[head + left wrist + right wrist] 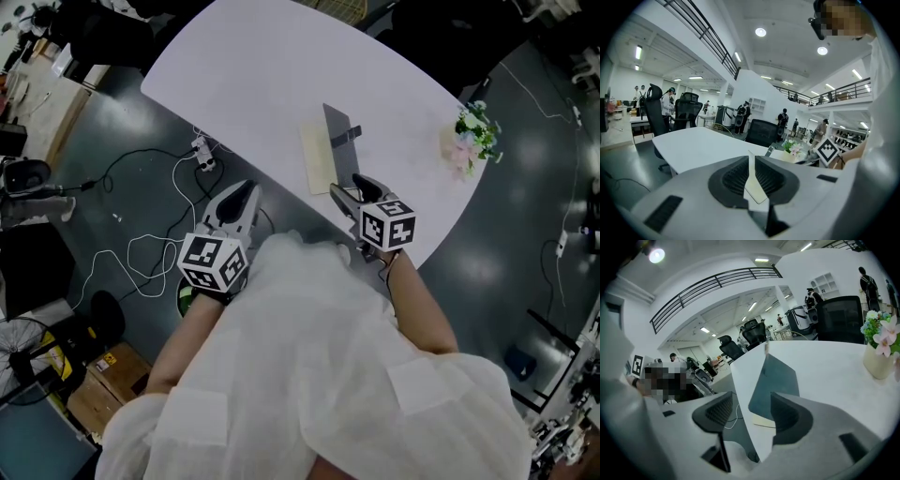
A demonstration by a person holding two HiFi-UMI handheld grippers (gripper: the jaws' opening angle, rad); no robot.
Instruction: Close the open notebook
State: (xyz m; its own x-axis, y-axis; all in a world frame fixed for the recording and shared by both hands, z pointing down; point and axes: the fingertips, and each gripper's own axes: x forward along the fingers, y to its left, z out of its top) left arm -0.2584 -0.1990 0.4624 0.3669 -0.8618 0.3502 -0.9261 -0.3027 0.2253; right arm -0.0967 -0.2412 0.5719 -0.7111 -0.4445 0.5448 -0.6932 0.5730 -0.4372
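**Notebook open at the near edge, one hand-held gripper spread beside it**

The notebook [321,157] lies on the white surface [253,75] close to its near edge. Its cream pages rest flat, and its dark cover stands up at the far side. In the right gripper view the notebook [774,380] shows the same way: grey cover raised, pale page block beneath it.

The right hand-held gripper [351,187] sits at the edge of the surface, just beside the notebook's near corner. Its jaws are spread with nothing between them. Through the gap the right hand-held gripper [751,401] looks at the surface's rim and the notebook beyond. Whether a jaw touches the notebook cannot be made out.

The left hand-held gripper [246,191] hangs off the surface, over the dark floor [112,187] and its white cables [150,251], well apart from the notebook. In its own view the left hand-held gripper [749,157] has its jaws pressed together at the tips — empty, leaving only a narrow wedge behind them.

A small pot of flowers [473,133] stands toward the right end of the surface.
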